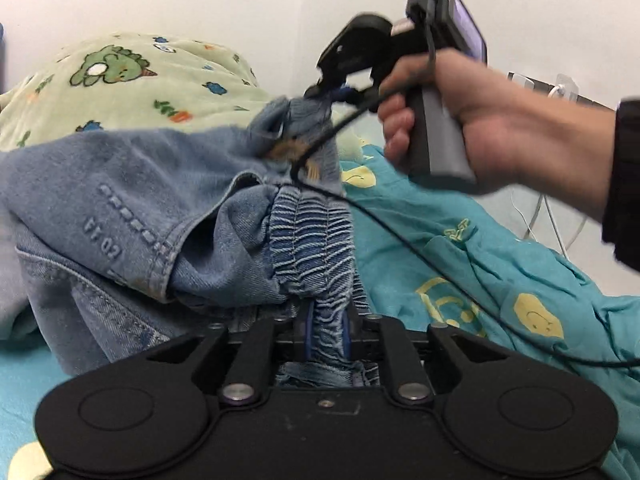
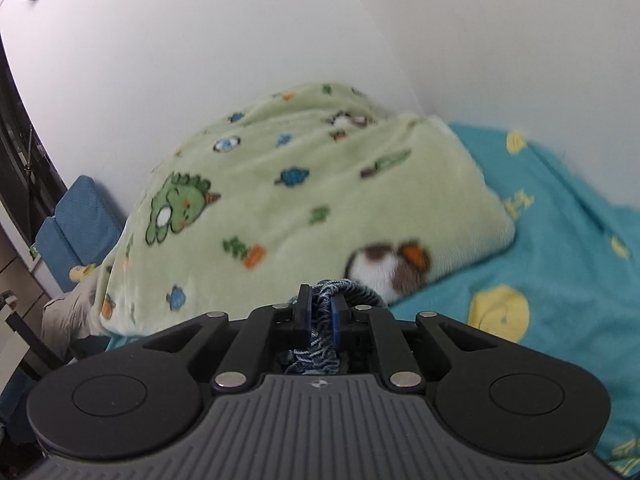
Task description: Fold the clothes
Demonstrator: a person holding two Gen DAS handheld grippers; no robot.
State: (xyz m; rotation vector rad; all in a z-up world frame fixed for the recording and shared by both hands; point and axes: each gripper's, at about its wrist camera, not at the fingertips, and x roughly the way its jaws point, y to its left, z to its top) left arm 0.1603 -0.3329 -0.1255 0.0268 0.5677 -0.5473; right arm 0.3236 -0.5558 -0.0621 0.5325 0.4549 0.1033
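Observation:
A pair of blue denim jeans (image 1: 132,216) with a ruched elastic waistband (image 1: 316,240) hangs bunched between my two grippers above the bed. My left gripper (image 1: 326,332) is shut on the waistband, whose fabric fills the gap between its blue pads. In the left wrist view a person's hand (image 1: 472,120) holds my right gripper (image 1: 332,92), which pinches another part of the waistband higher up. In the right wrist view my right gripper (image 2: 320,316) is shut on the same ruched denim (image 2: 340,288), with threads bulging between its pads.
A folded pale green fleece blanket (image 2: 304,200) with cartoon animals lies ahead against the white wall. The bed carries a teal sheet (image 1: 500,264) with yellow smiley prints. A black cable (image 1: 400,240) trails from the right gripper. A blue cushion (image 2: 76,224) sits far left.

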